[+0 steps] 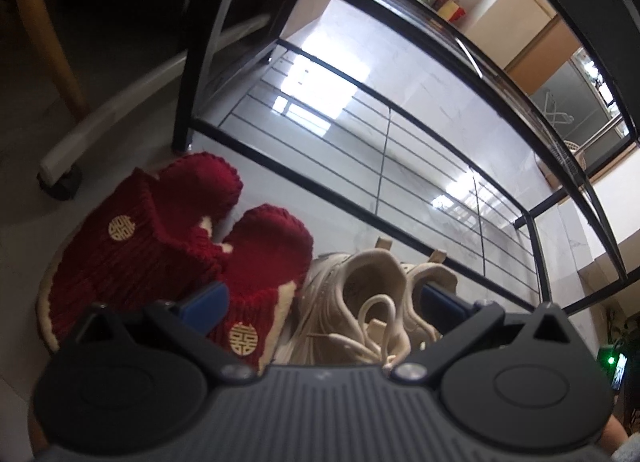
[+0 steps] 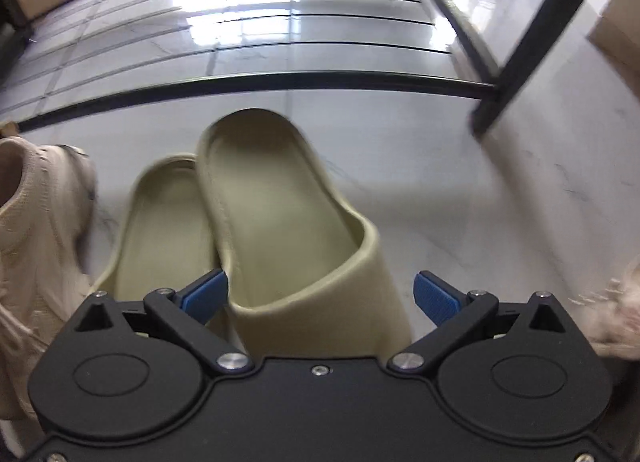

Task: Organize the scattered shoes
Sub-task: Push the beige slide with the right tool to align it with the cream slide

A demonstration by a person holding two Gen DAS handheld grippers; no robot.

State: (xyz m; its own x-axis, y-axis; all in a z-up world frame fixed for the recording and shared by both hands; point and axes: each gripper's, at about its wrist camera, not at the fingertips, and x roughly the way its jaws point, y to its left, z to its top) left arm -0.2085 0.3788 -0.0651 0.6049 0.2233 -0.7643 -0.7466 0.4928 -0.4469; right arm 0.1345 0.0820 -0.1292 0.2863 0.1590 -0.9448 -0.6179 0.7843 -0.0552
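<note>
- Both jaws stood apart: the left gripper (image 1: 322, 302) above the beige sneakers (image 1: 360, 302), beside red knitted slippers (image 1: 160, 250).
- The right gripper (image 2: 320, 294) straddled an olive slide sandal (image 2: 288, 222); its mate (image 2: 168, 218) lay alongside, before the black shoe rack (image 2: 256, 82).

A home: shoe rack (image 1: 400, 134) (black metal), slippers (image 1: 168, 238), marble floor (image 2: 460, 190).

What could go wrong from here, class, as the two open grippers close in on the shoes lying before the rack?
1. The right gripper straddles the upper slide, which overlaps the lower slide; lifting could drag that one.
2. The left gripper could snag the sneaker laces, or catch the adjoining red slipper.
</note>
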